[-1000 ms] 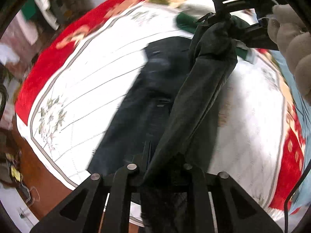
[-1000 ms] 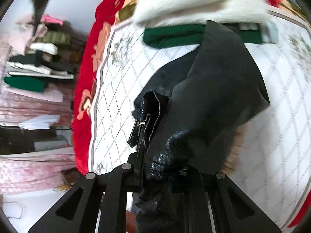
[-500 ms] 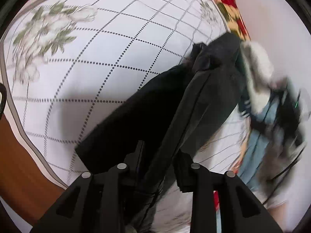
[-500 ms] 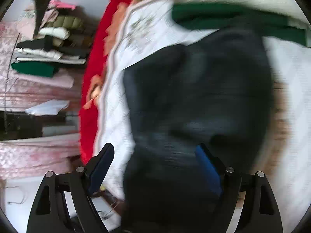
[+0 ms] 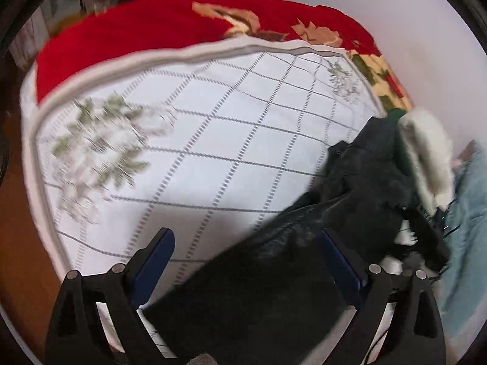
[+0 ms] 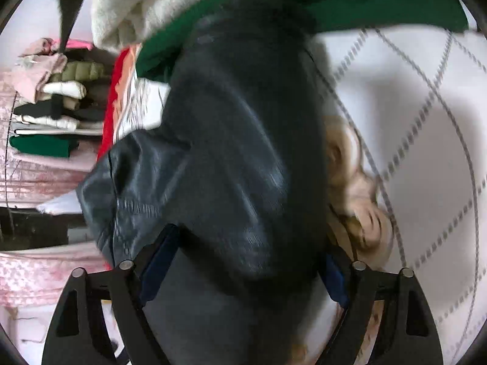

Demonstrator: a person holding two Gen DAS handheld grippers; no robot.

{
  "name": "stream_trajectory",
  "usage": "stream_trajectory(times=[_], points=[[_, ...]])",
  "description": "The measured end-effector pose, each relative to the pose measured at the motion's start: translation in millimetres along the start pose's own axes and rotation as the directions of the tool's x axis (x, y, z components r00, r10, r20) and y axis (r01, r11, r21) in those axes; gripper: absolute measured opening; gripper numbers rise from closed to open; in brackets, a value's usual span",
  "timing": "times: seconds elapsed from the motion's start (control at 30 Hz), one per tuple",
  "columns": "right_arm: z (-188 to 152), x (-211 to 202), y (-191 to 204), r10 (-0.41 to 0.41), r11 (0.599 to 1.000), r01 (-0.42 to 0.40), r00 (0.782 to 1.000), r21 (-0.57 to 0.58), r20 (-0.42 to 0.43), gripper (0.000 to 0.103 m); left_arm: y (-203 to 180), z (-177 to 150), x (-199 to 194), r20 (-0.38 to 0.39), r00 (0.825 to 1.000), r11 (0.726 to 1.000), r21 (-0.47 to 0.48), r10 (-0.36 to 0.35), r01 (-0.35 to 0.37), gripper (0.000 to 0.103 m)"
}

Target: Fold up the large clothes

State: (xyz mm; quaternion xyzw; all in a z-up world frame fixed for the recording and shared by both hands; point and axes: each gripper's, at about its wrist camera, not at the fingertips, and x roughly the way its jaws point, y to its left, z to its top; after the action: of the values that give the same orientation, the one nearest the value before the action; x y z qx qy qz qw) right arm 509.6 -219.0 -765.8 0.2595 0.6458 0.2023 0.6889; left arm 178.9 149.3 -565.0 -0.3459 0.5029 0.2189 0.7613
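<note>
A black leather-look garment lies on the white quilted bed cover and runs from near my fingers toward the far right. My left gripper is open, its jaws wide apart with the garment lying between them. In the right wrist view the same dark garment fills the middle of the frame. My right gripper is open too, its blue pads spread on either side of the cloth.
A white fleece garment and a green garment lie at the bed's far side. A red floral blanket edges the cover. Shelves of folded clothes stand at left. A person in light blue is at right.
Both grippers have let go of the black garment and opened, the right first, then the left. The garment has dropped onto the bed. The left view has swung toward the bed's far edge.
</note>
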Motion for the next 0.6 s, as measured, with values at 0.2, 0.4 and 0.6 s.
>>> stream_trajectory(times=[0.2, 0.4, 0.6], points=[[-39, -52, -31, 0.032, 0.987, -0.047, 0.995, 0.155, 0.098, 0.021, -21, -23, 0, 0.011, 0.991, 0.981, 0.140, 0.135, -0.135, 0.096], [-153, -153, -118, -0.096, 0.912, 0.049, 0.991, 0.406, 0.098, 0.020, -56, -52, 13, -0.062, 0.988, 0.958, 0.261, 0.138, -0.118, 0.096], [-225, -180, -172, -0.140, 0.859, 0.146, 0.989, 0.491, -0.048, 0.051, -91, -56, 28, -0.081, 0.990, 0.949, 0.305, 0.114, -0.084, 0.096]])
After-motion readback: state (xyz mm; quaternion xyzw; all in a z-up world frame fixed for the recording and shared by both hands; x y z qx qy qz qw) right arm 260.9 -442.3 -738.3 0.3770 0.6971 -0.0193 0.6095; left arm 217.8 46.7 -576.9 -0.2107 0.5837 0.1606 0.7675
